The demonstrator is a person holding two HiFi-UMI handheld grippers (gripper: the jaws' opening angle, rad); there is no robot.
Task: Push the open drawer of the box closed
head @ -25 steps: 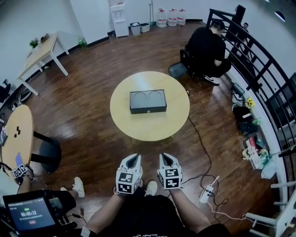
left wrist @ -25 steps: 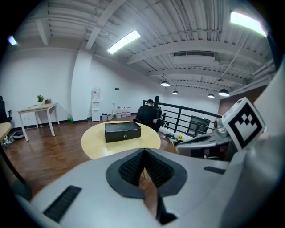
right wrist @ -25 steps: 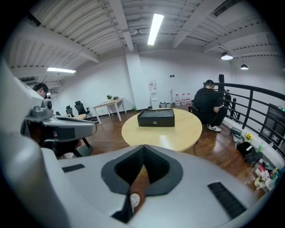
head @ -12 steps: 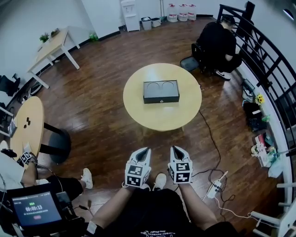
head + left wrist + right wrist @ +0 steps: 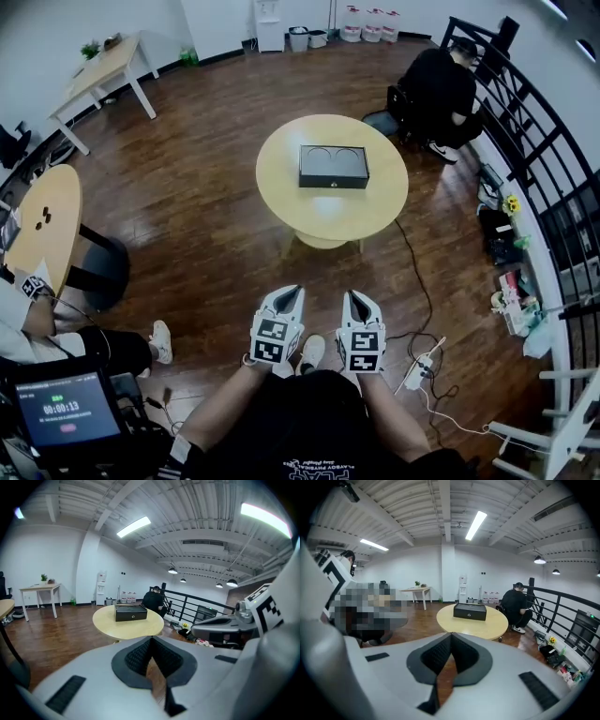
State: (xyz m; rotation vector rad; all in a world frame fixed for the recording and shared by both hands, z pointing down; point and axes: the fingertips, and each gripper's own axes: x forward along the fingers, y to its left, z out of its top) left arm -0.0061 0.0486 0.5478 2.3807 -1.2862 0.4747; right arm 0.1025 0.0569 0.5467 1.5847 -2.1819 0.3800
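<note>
A black box (image 5: 334, 166) lies on a round wooden table (image 5: 319, 211), well ahead of both grippers; its front face with a small knob shows in the left gripper view (image 5: 131, 612) and the right gripper view (image 5: 470, 611). From here I cannot tell how far its drawer stands out. My left gripper (image 5: 292, 292) and right gripper (image 5: 355, 296) are held side by side over the floor, close to my body, pointing at the table. The left gripper (image 5: 151, 640) has its pads together with nothing between them, and so does the right gripper (image 5: 450, 635).
A person in black (image 5: 441, 80) sits just beyond the table by a black railing (image 5: 534, 159). A power strip (image 5: 416, 373) and its cable lie on the floor to my right. Another round table (image 5: 42, 234) and a seated person's legs (image 5: 112, 347) are at my left.
The table and box now sit higher and further right in the head view than a second ago. Both grippers keep the same side-by-side pose, still shut.
</note>
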